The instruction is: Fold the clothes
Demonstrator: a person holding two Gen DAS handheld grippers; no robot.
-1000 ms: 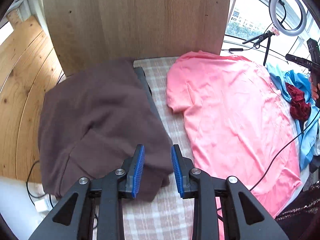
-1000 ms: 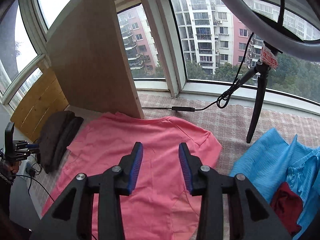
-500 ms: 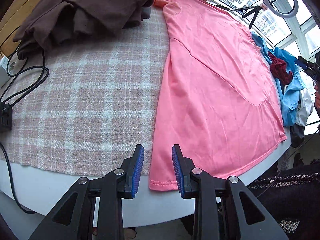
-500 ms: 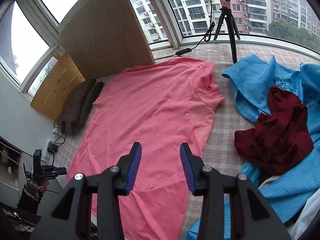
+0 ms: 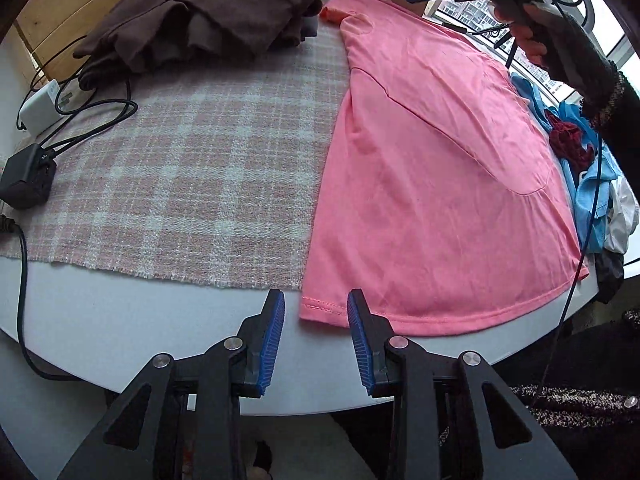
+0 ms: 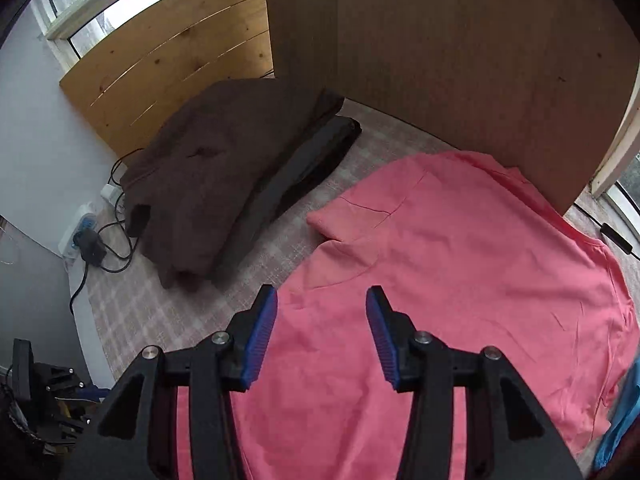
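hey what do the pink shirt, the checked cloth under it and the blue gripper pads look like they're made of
Pink shirt: thin matte knit, probably cotton jersey; soft wrinkles, stitched hem. Checked cloth: coarse woven fabric, maybe wool blend; fuzzy surface, frayed front edge. Blue pads on the left gripper: ribbed, matte, likely rubber or soft plastic, on black frames that look like moulded plastic.

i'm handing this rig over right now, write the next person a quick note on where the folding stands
Left claw: open, empty, lined up on the near hem corner of the pink t-shirt.
Right claw: open, empty, above the shirt's body near its sleeve.
Pink shirt lies flat on the checked cloth, no fold made yet.
Brown garment sits folded at the far side.
Left: grip hem, fold the shirt, then the blue and red pile.
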